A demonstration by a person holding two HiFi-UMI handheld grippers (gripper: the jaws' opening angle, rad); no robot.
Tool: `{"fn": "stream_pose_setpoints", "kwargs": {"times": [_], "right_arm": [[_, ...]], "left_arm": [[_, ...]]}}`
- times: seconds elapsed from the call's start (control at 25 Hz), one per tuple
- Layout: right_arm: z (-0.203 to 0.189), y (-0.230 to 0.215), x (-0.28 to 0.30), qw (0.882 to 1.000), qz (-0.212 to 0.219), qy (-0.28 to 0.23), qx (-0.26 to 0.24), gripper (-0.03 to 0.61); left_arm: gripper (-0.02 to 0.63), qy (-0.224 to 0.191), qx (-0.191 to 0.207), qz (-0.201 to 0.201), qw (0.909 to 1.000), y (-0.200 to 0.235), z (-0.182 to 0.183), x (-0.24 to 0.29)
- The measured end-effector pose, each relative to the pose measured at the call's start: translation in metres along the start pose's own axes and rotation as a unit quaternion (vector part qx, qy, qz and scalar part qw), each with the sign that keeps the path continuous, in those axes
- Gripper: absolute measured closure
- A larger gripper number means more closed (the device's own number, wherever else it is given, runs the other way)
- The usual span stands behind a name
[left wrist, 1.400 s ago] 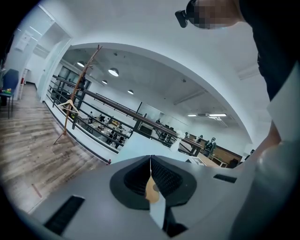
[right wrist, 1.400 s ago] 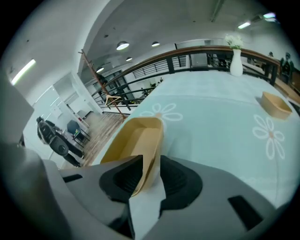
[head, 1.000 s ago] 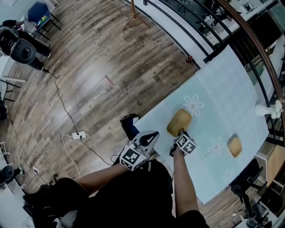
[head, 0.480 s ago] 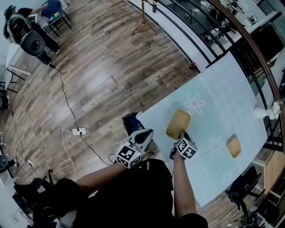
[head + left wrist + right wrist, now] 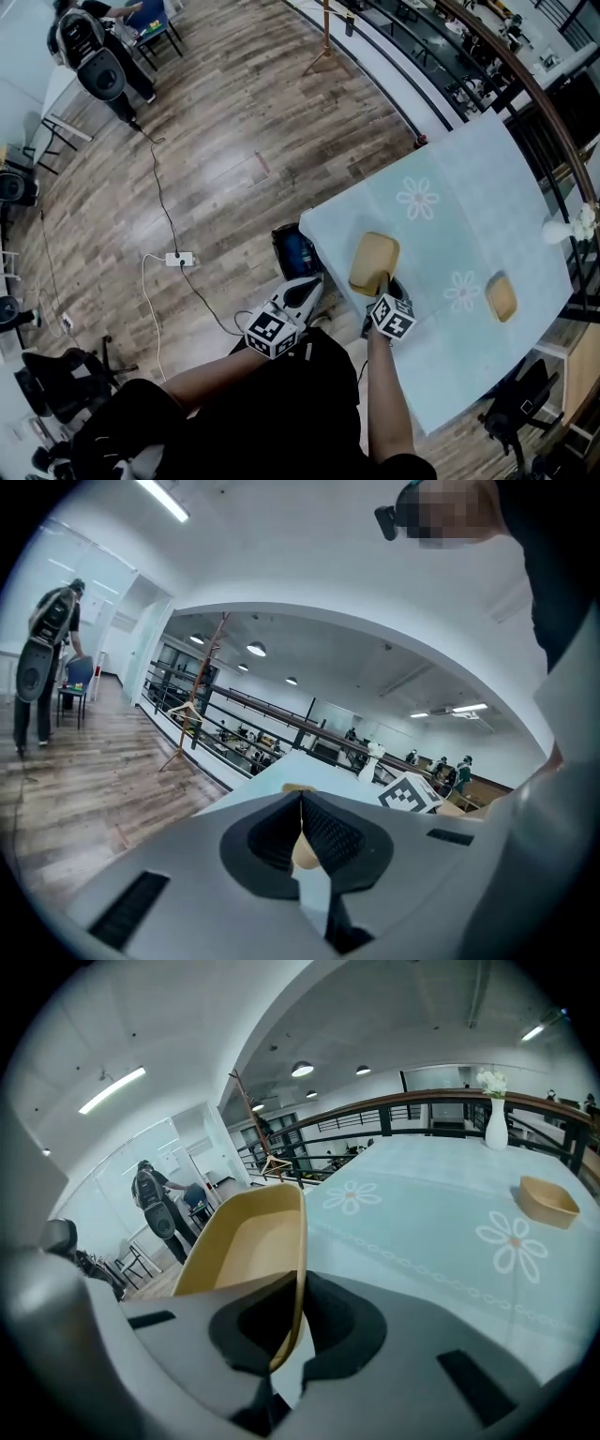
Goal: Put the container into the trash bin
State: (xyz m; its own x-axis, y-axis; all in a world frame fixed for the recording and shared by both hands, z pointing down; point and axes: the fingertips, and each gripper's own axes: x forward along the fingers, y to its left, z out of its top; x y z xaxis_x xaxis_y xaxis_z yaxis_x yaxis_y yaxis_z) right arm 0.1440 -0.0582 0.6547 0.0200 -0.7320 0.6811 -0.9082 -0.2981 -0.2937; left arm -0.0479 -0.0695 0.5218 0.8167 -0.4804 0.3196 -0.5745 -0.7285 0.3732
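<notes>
A tan, shallow container [image 5: 373,259] is tilted over the near left part of the pale blue table [image 5: 450,216]. My right gripper [image 5: 381,285] is shut on its near rim. The right gripper view shows the rim running between the jaws of the right gripper [image 5: 296,1290], and the container [image 5: 246,1234] rising up and left of them. A dark trash bin [image 5: 292,248] stands on the floor at the table's left corner, partly under the cloth. My left gripper [image 5: 306,292] hangs off the table just below the bin. The left gripper [image 5: 300,803] has its jaws together, holding nothing.
A second, smaller tan container [image 5: 500,298] lies on the table to the right. A white vase [image 5: 564,228] stands at the far right edge by a dark railing [image 5: 525,84]. A power strip with cable [image 5: 175,259] lies on the wooden floor, and a person stands far off at upper left.
The head view has swung, so the table and bin sit higher and further right. The right gripper still holds the container, now closer to the table's left corner. The left gripper has barely moved.
</notes>
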Motion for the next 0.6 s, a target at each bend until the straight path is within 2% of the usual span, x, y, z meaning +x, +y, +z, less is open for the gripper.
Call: {"fn": "stream_pose_setpoints", "kwargs": {"times": [0.16, 0.32, 0.6], "right_arm": [[-0.024, 0.011, -0.018, 1.0, 0.02, 0.001, 0.004, 0.54], [-0.046, 0.034, -0.033, 0.999, 0.038, 0.003, -0.006, 0.54], [-0.072, 0.099, -0.03, 0.996, 0.071, 0.029, -0.045, 0.54]], "left_arm": [[0.598, -0.011, 0.004, 0.037, 0.9993, -0.004, -0.008, -0.024], [0.598, -0.042, 0.034, 0.069, 0.9962, -0.004, 0.004, -0.059], [0.598, -0.059, 0.019, 0.101, 0.993, 0.042, 0.008, -0.095]]}}
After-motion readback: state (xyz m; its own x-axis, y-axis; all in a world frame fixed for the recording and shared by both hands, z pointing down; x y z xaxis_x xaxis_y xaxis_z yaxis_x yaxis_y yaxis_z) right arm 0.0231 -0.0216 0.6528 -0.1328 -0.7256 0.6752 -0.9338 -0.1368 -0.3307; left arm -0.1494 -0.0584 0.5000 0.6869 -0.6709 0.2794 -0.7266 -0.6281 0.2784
